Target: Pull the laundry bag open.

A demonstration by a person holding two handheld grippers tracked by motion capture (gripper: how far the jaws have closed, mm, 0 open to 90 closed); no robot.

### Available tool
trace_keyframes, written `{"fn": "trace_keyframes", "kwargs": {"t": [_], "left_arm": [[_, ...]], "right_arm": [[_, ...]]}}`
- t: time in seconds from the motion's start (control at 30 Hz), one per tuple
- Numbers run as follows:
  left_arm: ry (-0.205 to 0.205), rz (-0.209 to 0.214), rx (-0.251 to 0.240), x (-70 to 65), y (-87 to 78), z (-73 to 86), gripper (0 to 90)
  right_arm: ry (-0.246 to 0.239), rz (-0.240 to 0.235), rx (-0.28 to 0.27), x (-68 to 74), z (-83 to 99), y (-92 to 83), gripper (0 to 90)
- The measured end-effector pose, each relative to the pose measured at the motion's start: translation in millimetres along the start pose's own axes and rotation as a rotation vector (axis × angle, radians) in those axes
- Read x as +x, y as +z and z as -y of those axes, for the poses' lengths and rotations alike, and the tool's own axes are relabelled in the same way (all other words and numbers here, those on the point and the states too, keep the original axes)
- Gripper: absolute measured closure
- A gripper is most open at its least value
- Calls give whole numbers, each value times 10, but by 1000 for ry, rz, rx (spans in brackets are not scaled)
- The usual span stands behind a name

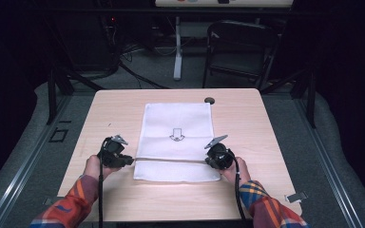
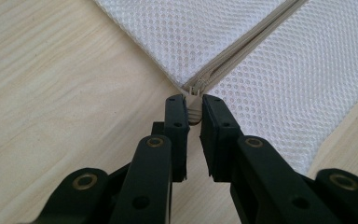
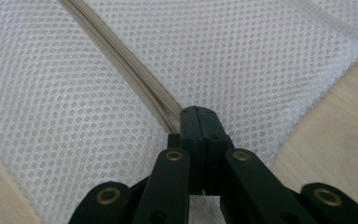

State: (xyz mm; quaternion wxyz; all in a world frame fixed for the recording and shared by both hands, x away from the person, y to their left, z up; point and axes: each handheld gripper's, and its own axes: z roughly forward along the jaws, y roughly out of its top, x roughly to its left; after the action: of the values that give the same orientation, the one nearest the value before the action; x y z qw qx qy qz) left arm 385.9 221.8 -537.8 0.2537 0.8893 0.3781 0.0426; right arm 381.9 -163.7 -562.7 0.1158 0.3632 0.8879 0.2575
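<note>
On the pale wooden tabletop (image 1: pixel 247 109) a white mesh bag (image 1: pixel 178 123) lies flat near the middle, an arrow mark (image 1: pixel 176 135) printed on it and a beige zipper (image 1: pixel 171 160) running across its near part. At the left end of that zipper sit the left tongs (image 1: pixel 129 161), held in the person's left hand (image 1: pixel 95 166). In the left gripper view the left tongs (image 2: pixel 194 108) stand slightly apart, with only a narrow gap, and the zipper pull (image 2: pixel 195 115) lies between their tips; whether the pads press on it cannot be told. At the right end of the zipper sit the right tongs (image 1: pixel 208 160), held in the right hand (image 1: pixel 237 171). In the right gripper view the right tongs (image 3: pixel 198 116) are pressed fully together, pinching the bag at the zipper line (image 3: pixel 121 60).
</note>
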Motion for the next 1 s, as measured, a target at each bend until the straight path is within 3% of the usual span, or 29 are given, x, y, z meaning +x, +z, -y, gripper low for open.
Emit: {"fn": "trace_keyframes", "kwargs": {"t": [0.2,0.3,0.37,0.53,0.63,0.77,0.9,1.0], "left_arm": [[1,-7,30,-11,60,-9,807],[-6,-3,25,-9,62,-8,781],[-24,-1,8,-9,43,-15,676],[-48,-4,-8,-38,0,-46,360],[-54,-15,-22,-73,-41,-43,240],[-61,-19,-33,-125,-112,-27,161],[-77,-13,-52,-148,-189,31,151],[-87,-10,-30,-170,-219,89,139]], "right_arm": [[-10,5,-1,-1,9,-5,900],[-6,-16,-18,-22,24,-3,898],[3,-45,-42,-32,21,-23,790],[10,-33,-40,-54,-28,-146,474],[30,-35,-47,-88,-12,-250,312],[71,-29,-25,-132,52,-385,145],[100,-24,-25,-165,120,-524,95],[91,-8,-27,-169,181,-629,78]]}}
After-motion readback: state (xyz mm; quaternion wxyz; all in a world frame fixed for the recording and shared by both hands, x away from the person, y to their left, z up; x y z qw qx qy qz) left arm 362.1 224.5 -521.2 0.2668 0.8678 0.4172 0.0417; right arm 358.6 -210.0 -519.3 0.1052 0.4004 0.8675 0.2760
